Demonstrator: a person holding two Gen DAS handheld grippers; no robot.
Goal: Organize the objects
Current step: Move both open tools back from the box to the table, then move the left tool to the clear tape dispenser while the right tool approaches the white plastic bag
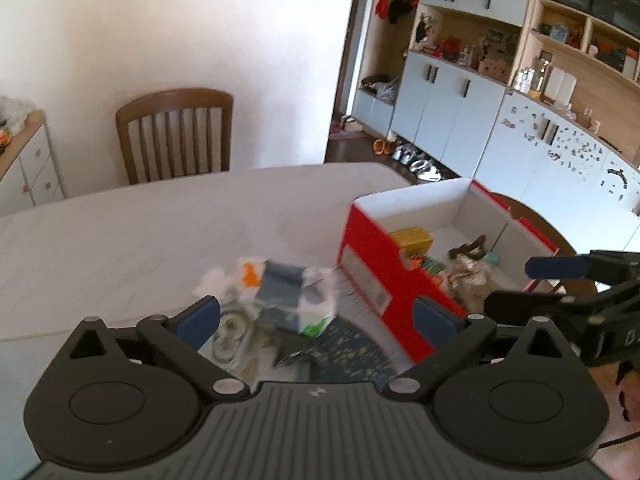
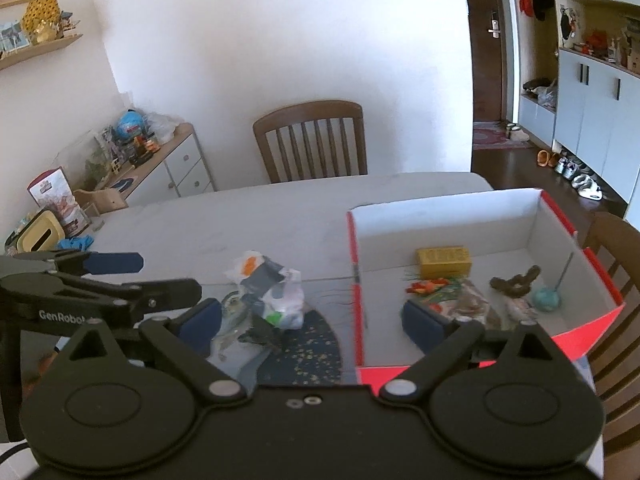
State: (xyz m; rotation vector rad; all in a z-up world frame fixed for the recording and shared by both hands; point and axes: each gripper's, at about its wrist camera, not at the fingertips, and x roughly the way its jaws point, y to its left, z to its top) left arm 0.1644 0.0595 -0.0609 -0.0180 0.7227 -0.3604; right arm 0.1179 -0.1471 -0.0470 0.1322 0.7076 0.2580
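We see a plain white wall (image 2: pixel 280 40) behind a pale, marble-look table (image 1: pixel 140 232), with a slatted wooden chair (image 2: pixel 312 140) pushed up to its far edge and a second wooden chair (image 2: pixel 616 264) at the right side. Along the left wall stands a low white sideboard (image 2: pixel 180 164) with a wooden top, cluttered, and above it a wall shelf (image 2: pixel 40 50). To the right runs dark wood flooring (image 2: pixel 516 164) toward a dark door (image 2: pixel 486 40) — flanked by tall pale-blue cabinets (image 1: pixel 452 112) with open wood niches, shoes (image 1: pixel 416 160) lined beneath. Daylight is soft and even.
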